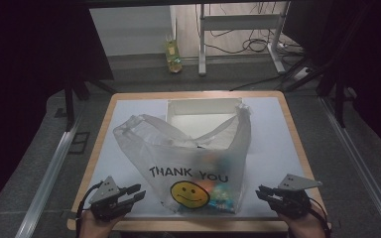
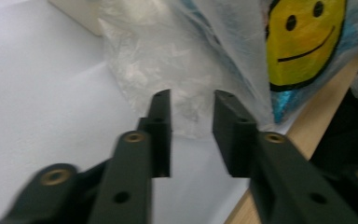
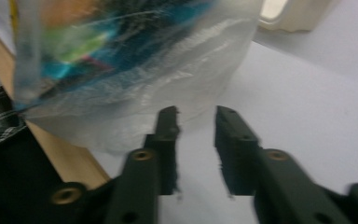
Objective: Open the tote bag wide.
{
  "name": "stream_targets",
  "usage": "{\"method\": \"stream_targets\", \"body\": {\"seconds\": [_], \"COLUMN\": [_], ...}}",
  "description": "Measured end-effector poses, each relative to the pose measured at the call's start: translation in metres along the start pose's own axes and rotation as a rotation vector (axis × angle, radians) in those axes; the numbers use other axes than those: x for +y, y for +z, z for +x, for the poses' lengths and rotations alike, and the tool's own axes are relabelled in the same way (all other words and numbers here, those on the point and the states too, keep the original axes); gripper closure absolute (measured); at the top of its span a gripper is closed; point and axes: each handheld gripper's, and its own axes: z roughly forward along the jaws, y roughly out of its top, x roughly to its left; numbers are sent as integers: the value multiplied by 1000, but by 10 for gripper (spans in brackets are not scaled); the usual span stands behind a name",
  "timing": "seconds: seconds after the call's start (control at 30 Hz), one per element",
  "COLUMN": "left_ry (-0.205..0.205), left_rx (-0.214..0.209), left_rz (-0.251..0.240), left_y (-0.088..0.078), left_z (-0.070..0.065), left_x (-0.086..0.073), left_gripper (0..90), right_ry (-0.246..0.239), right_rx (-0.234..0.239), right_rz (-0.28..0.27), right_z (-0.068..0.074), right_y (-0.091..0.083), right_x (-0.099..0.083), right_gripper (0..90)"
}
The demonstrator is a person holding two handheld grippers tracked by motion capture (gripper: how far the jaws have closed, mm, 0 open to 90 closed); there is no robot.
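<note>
a wooden-edged surface (image 1: 297,148) with a white cover stands in a dim room, cables on the floor behind. the plastic bag (image 1: 188,163) sits near its front edge before a white box (image 1: 203,106). left claw (image 1: 138,193) and right claw (image 1: 259,193) flank it, both released, gripping nothing.

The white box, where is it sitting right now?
In the high view the white box sits open at the far middle of the table, right behind the smiley THANK YOU plastic bag, whose handles rise in front of it.
</note>
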Motion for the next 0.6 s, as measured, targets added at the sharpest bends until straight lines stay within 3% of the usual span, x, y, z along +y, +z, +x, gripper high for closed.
{"method": "stream_targets", "body": {"seconds": [0.03,0.1,0.17,0.4,0.5,0.6], "left_ry": [3,6,8,-1,-7,-4], "left_rx": [-3,-16,-25,-70,-51,-64], "left_rz": [-2,-5,-7,-31,-25,-32], "left_y": [0,-1,-2,-5,-4,-5], "left_z": [-1,-2,-4,-7,-11,-16], "left_x": [0,2,2,5,8,12], "left_gripper": [711,813,862,892,892,893], "right_ry": [0,-14,-15,-19,-30,-36], "right_rx": [0,30,55,100,104,116], "right_rz": [0,-20,-26,-32,-27,-23], "right_z": [0,5,8,19,25,30], "right_y": [0,-3,-4,-4,-4,-3], "right_x": [0,3,5,9,11,13], "right_gripper": [813,892,893,894,894,894]}}
